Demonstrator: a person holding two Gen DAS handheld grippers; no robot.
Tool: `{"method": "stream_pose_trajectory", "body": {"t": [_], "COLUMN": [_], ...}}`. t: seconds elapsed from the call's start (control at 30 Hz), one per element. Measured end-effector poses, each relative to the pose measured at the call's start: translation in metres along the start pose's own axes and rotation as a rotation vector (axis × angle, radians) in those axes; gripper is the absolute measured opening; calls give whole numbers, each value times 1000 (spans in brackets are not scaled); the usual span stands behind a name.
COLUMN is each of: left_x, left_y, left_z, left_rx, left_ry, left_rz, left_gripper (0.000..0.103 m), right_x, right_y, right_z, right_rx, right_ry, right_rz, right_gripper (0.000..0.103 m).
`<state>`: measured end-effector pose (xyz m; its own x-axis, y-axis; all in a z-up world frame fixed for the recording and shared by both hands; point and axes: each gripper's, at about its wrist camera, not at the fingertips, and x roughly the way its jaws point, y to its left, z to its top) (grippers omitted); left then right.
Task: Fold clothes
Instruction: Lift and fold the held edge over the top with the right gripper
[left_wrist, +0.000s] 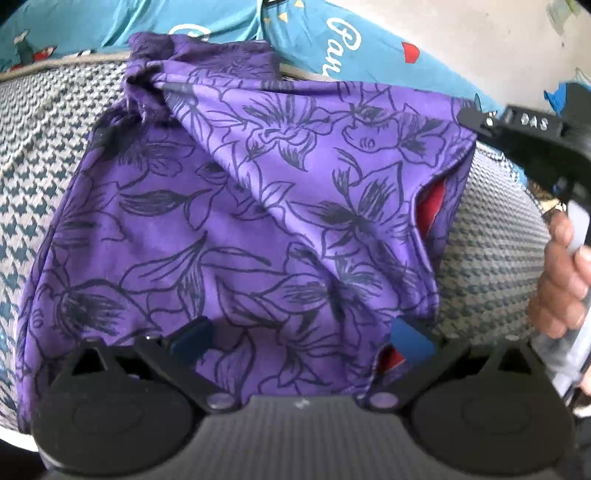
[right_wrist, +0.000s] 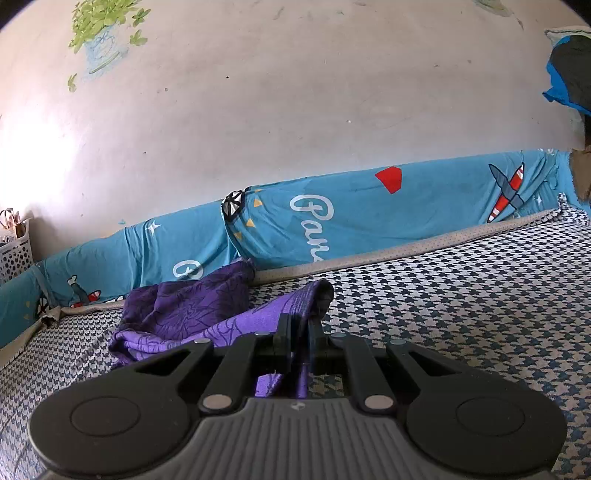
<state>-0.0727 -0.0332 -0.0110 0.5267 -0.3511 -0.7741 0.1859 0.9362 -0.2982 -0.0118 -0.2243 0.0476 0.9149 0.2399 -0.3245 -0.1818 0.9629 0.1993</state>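
A purple garment (left_wrist: 229, 221) of thin, soft, matt cloth with dark printed flowers filled the frame's centre. Beneath it, the bed cover (left_wrist: 491, 251) was a coarser woven houndstooth fabric. The left tongs (left_wrist: 301, 338) looked like matt black plastic with smooth blue pads. At upper right, the teal sheet (left_wrist: 369, 33) was smooth printed cotton-like cloth.

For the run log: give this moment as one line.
left hand-held gripper: open over purple garment | right hand-held gripper: shut on garment edge | surface: houndstooth mattress
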Motion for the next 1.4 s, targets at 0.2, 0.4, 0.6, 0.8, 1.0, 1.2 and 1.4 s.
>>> {"method": "stream_pose_trajectory", "body": {"t": [0.2,0.4,0.6,0.8,1.0,1.2,1.4], "left_x": [3,10,-7,-42,-61,-64,-73], "left_y": [-19,-36,-29,1,38,59,78], "left_z": [-9,-16,-14,0,14,17,22], "left_rx": [89,188,192,157,17,-65,-139], "left_ry": [17,36,41,-37,-86,-83,-96], "left_rz": [31,87,47,100,148,198,280], "left_gripper": [103,103,103,103,103,103,103], "right_x": [-1,-4,-7,-14,-26,-37,-48], "right_y": [-2,-5,-6,-4,20,54,88], "right_z": [1,2,2,6,9,6,1], "right_rx": [17,35,50,102,84,22,-36], "right_ry": [1,3,7,12,3,6,17], "right_rz": [9,45,81,109,164,219,274], "right_gripper": [9,9,9,9,9,9,9]}}
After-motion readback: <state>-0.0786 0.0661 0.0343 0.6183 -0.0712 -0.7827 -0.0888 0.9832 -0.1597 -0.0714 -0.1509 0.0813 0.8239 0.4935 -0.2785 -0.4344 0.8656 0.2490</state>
